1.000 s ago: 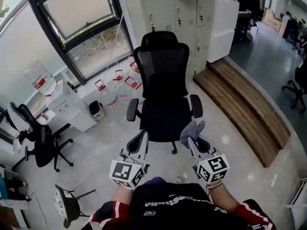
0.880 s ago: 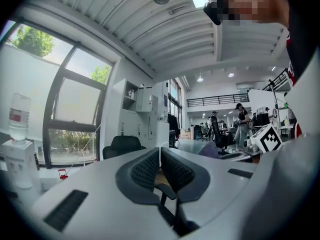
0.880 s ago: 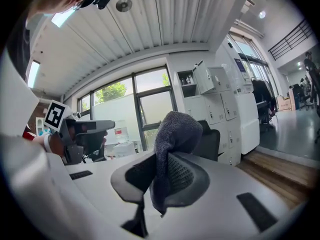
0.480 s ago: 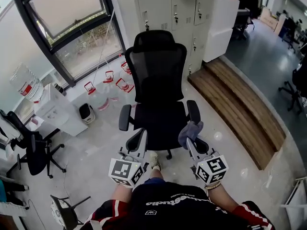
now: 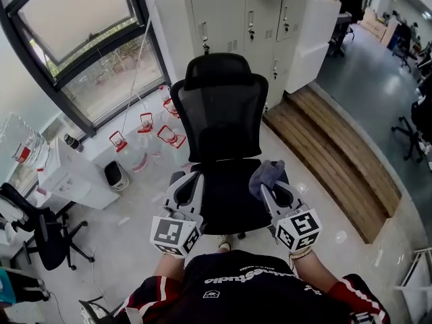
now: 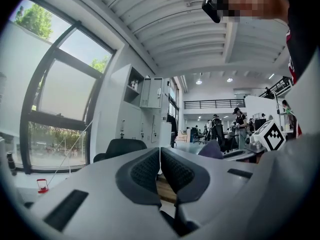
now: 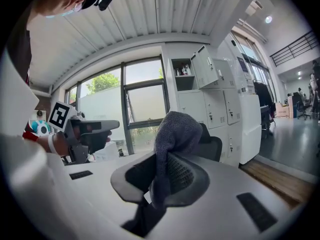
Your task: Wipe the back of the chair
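- Since the right gripper pinches only one fold of the grey cloth, a hard drag could tug the cloth free.
- The left gripper, its jaws pressed together on nothing, hangs just above the seat and may bump it.
- Farther off, the mesh back of the chair stands untouched. A firm push would probably roll the chair away.

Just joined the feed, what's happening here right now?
A person stands facing a black mesh office chair with a gripper in each hand. The right gripper is shut on a crumpled grey cloth, held over the seat. The left gripper is shut on nothing. The cloth is short of the backrest, so wiping has not begun.
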Tool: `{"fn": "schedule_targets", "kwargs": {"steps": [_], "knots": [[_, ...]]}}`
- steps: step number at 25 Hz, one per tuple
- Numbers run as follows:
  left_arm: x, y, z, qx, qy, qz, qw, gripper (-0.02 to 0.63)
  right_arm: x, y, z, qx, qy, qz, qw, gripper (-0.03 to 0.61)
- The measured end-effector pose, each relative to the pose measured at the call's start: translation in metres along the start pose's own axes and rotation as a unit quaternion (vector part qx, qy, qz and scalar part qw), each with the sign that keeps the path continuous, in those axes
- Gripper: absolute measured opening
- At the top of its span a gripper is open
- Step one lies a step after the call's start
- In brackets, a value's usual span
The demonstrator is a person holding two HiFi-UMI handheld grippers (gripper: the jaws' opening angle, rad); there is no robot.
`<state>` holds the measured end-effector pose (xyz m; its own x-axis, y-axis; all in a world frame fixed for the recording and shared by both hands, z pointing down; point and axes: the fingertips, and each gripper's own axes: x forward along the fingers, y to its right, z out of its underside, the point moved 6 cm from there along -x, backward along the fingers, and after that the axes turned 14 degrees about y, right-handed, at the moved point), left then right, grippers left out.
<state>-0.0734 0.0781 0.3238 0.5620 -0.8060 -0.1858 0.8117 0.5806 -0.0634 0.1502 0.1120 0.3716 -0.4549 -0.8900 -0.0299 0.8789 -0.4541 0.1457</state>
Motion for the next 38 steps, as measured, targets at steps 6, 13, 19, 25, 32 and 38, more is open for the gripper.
{"fn": "schedule_targets", "kwargs": {"steps": [6, 13, 19, 25, 32, 38], "knots": [[0.059, -0.072, -0.004, -0.006, 0.007, 0.014, 0.9999, 0.028, 0.086, 0.014, -0.013, -0.006, 0.006, 0.013, 1.000, 0.063], [0.106, -0.114, 0.012, -0.026, 0.001, 0.035, 0.9990, 0.026, 0.131, 0.031, -0.015, -0.016, -0.003, 0.045, 0.999, 0.064], [0.131, -0.122, 0.021, -0.038, -0.004, 0.042, 0.9984, 0.025, 0.147, 0.053, -0.011, -0.009, -0.011, 0.059, 0.998, 0.064], [0.148, -0.130, 0.030, -0.037, -0.010, 0.025, 0.9990, 0.025, 0.167, 0.082, 0.000, -0.005, -0.022, 0.057, 0.998, 0.064], [0.175, -0.134, 0.041, -0.037, -0.017, 0.010, 0.9991, 0.025, 0.195, 0.125, 0.012, 0.002, -0.039, 0.055, 0.998, 0.064], [0.193, -0.135, 0.049, -0.038, -0.024, -0.001, 0.9990, 0.025, 0.223, 0.170, 0.024, -0.003, -0.054, 0.062, 0.997, 0.064]]}}
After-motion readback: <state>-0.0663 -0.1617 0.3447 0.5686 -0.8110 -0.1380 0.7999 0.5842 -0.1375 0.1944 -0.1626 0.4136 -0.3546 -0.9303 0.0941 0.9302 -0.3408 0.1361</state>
